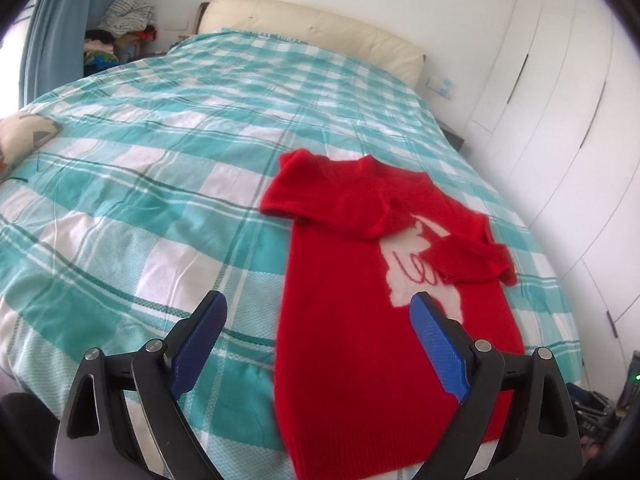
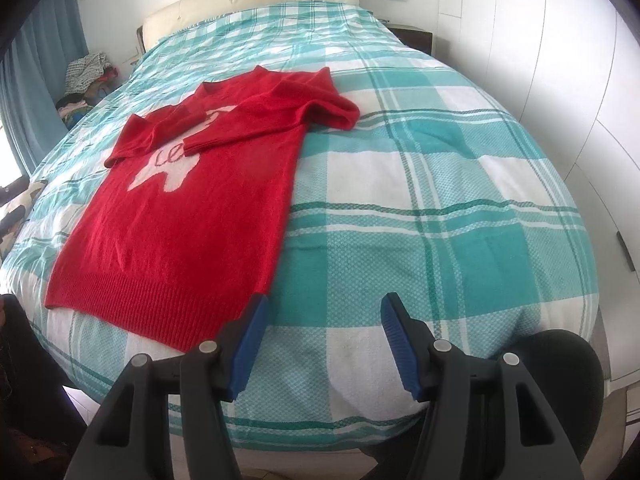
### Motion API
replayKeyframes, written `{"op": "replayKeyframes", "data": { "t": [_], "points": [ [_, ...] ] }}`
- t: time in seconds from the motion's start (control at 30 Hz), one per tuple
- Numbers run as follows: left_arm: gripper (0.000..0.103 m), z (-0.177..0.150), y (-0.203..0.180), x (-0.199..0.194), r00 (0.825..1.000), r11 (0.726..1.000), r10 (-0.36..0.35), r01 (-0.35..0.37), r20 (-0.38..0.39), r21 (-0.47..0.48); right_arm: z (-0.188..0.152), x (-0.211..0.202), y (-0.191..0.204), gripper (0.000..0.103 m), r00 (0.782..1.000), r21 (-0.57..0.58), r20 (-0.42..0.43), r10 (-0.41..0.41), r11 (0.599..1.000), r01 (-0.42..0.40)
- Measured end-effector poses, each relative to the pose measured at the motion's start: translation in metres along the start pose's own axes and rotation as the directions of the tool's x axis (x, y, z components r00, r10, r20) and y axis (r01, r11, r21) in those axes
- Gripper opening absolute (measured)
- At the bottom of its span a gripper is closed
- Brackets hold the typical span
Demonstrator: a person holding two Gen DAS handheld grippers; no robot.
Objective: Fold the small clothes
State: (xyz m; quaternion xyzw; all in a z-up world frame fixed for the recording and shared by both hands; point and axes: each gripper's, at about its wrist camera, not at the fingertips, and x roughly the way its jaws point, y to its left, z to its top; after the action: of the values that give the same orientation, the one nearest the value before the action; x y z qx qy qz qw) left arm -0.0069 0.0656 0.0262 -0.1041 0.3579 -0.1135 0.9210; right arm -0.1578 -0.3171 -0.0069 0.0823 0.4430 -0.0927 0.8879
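Observation:
A small red knit sweater [image 1: 340,320] with a white figure on its chest lies flat on the bed, hem toward me, both sleeves folded in over the front. It also shows in the right wrist view [image 2: 192,216] at the left. My left gripper [image 1: 320,304] is open and empty, hovering above the sweater's lower left part. My right gripper [image 2: 324,308] is open and empty, just right of the sweater's near right hem corner, above the bedspread.
The bed has a teal and white checked cover [image 2: 440,200] and a cream headboard [image 1: 320,28]. A patterned pillow [image 1: 24,136] lies at the left edge. A clothes pile [image 1: 120,36] sits by the blue curtain. White wardrobe doors [image 1: 560,120] stand on the right.

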Motion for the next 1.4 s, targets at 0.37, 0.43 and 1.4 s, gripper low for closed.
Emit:
{"op": "replayKeyframes", "data": {
  "t": [0.37,0.43,1.4],
  "points": [
    [0.094,-0.025,0.02,0.02,0.998,0.999,0.044,-0.045,-0.05,-0.019,0.021,0.003,0.05,0.061,0.998,-0.07,0.031,0.052,0.996,-0.05],
    [0.094,-0.024,0.021,0.018,0.998,0.998,0.053,-0.054,-0.039,-0.021,0.024,0.003,0.061,0.061,0.997,-0.091,0.035,0.073,0.993,-0.069],
    [0.094,-0.028,0.021,0.021,0.996,0.997,0.078,-0.078,-0.046,-0.009,0.018,-0.001,0.065,0.066,0.997,-0.137,0.035,0.065,0.989,-0.06]
  ]
}}
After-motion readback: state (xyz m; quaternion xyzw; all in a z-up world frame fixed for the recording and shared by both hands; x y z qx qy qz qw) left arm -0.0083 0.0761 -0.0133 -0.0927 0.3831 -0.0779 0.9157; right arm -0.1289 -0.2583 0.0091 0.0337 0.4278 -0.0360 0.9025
